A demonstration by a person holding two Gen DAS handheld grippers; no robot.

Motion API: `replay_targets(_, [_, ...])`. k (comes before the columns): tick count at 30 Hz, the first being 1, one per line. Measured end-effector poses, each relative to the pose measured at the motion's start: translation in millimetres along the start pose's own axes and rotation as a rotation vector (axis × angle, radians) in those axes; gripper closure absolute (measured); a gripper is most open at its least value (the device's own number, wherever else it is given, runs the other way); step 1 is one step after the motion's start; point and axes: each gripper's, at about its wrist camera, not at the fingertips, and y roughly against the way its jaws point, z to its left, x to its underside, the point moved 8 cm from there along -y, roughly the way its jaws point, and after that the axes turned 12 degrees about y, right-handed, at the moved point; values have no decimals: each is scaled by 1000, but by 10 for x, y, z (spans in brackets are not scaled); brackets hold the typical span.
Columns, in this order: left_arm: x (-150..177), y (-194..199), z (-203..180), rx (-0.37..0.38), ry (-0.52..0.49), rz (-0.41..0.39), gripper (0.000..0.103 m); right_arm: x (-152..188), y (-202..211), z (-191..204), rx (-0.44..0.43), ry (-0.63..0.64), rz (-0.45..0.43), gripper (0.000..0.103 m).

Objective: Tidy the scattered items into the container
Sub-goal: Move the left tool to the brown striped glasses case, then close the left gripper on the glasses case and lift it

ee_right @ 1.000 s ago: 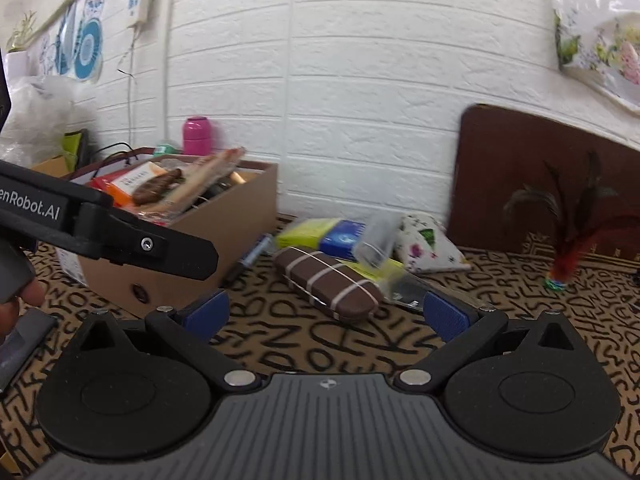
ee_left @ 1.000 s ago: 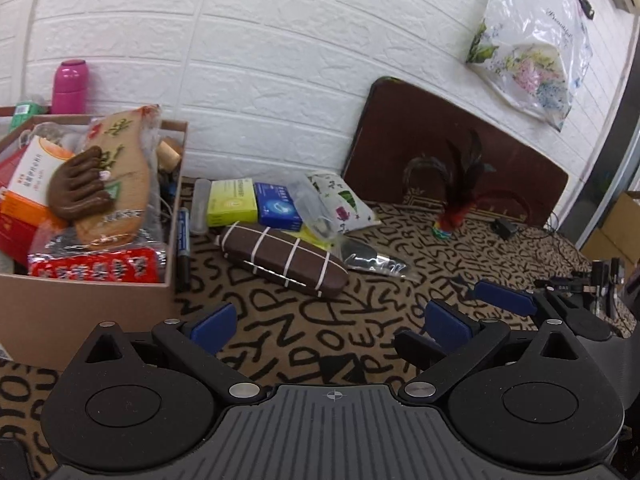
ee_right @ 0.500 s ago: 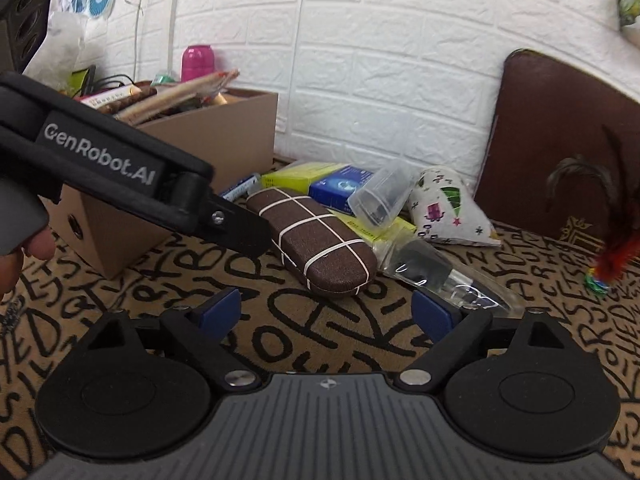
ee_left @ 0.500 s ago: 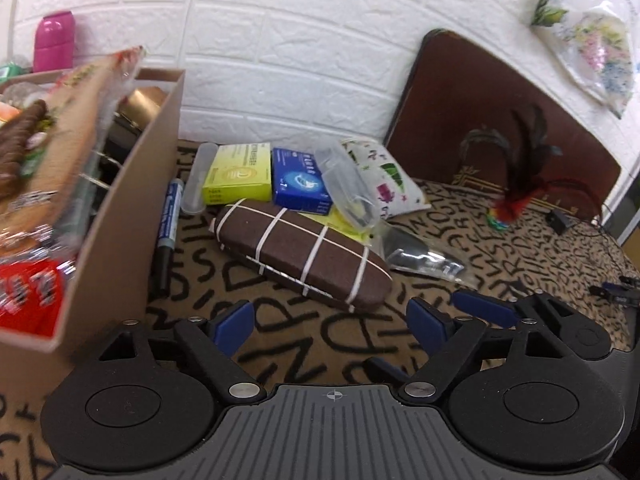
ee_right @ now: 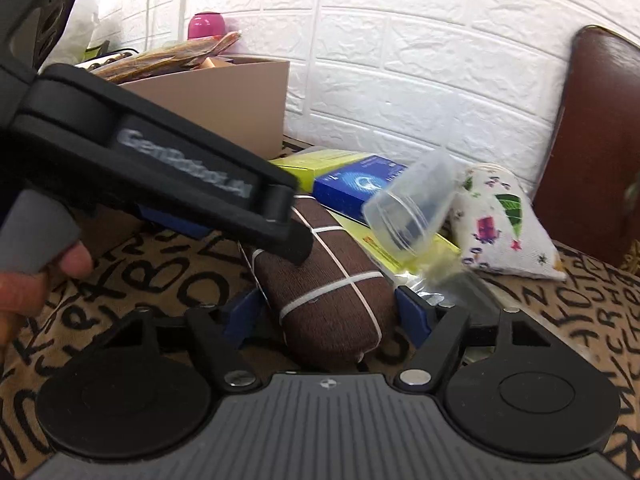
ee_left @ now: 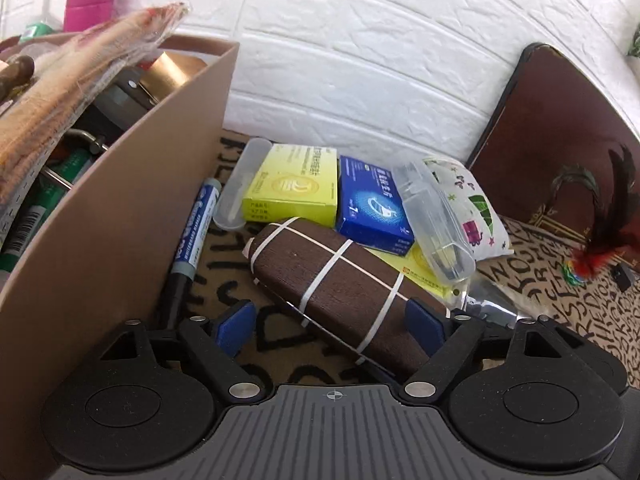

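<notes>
1. Brown with thin white crossing lines, the glasses case (ee_left: 340, 284) lies slantwise on the lettered mat (ee_left: 280, 340), just right of the cardboard box (ee_left: 120, 220) that serves as your container. Its far end rests against the yellow carton (ee_left: 292, 188) and the blue carton (ee_left: 372, 204).

2. Your left gripper (ee_left: 332, 324) has its jaws closing with the case between the blue pads. The right pad looks to be at the case's edge, the left pad stands clear of it, so no grip yet.

3. Your right gripper (ee_right: 330, 312) is closing too, astride the near rounded end of the case. A narrow gap remains at each pad, as far as the view lets you judge.

4. Expect a rigid shell, light, with a fabric-like skin that should give the pads fair friction. It is long, so a hold at one end alone would likely let it droop or twist.

5. Take it across its narrow width, one gripper toward each end, pads flat on the long sides.

6. Watch the clear plastic vial (ee_left: 436, 224) leaning on the cartons beside the case; lifting the case may tip it. The marker pen (ee_left: 192, 240) lies along the box wall, well out of the way.

7. The box is already heaped, so judge a free spot before you carry over.
</notes>
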Motion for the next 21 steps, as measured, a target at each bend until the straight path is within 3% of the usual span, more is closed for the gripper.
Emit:
replay_targets(7, [151, 112, -72, 98, 12, 103, 43, 105, 292, 257, 29, 29, 18, 37])
replay_targets(13, [518, 442, -107, 114, -17, 153, 49, 303, 770, 520, 45, -35, 26, 38])
replay_targets(17, [880, 767, -118, 142, -47, 207, 48, 477, 1166, 739, 48, -46, 34, 38])
replay_targets(21, [1184, 1061, -65, 163, -21, 272, 28, 673, 1567, 948, 35, -64, 40, 38])
